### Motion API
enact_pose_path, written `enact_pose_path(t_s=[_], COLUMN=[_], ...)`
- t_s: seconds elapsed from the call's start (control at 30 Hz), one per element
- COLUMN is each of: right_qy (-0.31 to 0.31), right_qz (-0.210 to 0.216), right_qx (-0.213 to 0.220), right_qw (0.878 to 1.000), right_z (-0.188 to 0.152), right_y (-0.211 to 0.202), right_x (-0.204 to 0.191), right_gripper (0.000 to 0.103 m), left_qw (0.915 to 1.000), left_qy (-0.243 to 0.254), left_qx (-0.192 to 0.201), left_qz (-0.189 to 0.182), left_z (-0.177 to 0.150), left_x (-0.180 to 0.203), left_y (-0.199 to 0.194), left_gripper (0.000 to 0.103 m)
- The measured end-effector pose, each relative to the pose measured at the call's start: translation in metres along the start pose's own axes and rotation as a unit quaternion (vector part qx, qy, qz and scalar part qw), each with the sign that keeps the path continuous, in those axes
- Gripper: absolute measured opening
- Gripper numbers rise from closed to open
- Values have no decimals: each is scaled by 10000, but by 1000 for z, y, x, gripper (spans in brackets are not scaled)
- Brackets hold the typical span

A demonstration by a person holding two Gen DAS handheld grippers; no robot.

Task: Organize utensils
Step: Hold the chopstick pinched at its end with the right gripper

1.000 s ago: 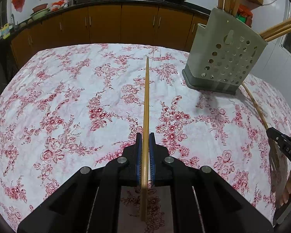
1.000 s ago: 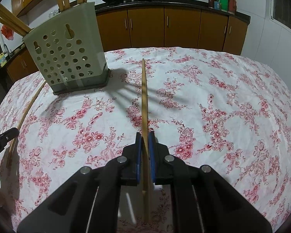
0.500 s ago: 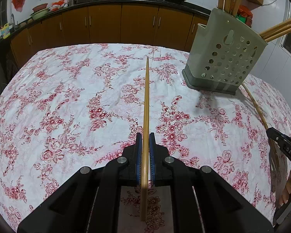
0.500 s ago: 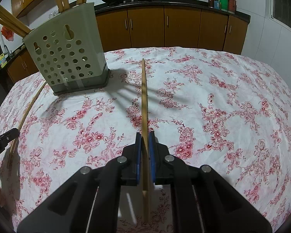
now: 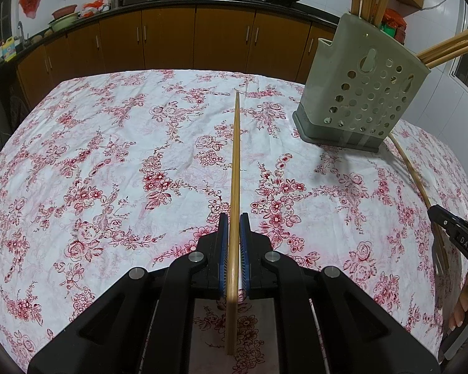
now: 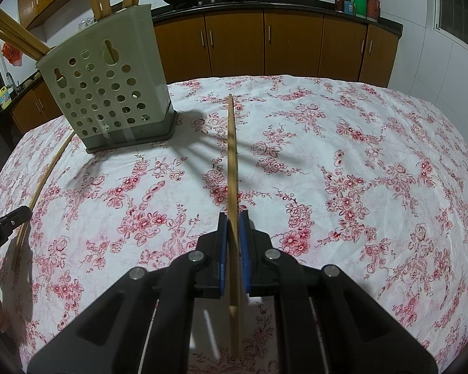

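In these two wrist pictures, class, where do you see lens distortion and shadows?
Left wrist view: fisheye bends the tablecloth edge, and dark vignette fills the corners. Right wrist view: the holder throws streaked shadows across the cloth, crossing the chopstick in the right gripper.

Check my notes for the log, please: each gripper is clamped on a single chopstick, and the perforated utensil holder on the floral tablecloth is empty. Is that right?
Not quite. The utensil holder is not empty: several chopsticks already stand in it, sticking out above its rim, as the right wrist view shows. The rest holds: the left gripper and the right gripper are each clamped on a single chopstick, over the floral tablecloth.
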State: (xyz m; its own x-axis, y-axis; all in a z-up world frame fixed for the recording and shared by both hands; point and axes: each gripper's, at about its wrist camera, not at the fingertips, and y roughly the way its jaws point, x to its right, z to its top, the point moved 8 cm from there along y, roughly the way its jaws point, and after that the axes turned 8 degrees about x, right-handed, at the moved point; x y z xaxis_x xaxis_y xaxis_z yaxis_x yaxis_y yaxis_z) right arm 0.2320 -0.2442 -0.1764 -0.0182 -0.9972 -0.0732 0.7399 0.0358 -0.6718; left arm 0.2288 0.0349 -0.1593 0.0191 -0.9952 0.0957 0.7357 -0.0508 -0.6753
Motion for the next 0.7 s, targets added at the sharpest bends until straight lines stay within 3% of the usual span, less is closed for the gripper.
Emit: enact_pose_path(t_s=[0.27,0.53,0.7], right_qy=[16,56,73], right_qz=[-6,71,148], right_qx=[5,10,348], right_qw=[10000,10000,9993], right_z=[0,-2,11], right_y=[-1,-6,-28], right_x=[0,1,-1], right_gripper=[10,8,8], left_qw=[10000,9991,9990], left_qy=[8,406,424], left_qx=[3,-27,133], left_qz=[10,153,-1], left_z=[-1,-5,3], left_x=[0,7,10], left_y=[0,-5,-21], left_gripper=[9,8,8])
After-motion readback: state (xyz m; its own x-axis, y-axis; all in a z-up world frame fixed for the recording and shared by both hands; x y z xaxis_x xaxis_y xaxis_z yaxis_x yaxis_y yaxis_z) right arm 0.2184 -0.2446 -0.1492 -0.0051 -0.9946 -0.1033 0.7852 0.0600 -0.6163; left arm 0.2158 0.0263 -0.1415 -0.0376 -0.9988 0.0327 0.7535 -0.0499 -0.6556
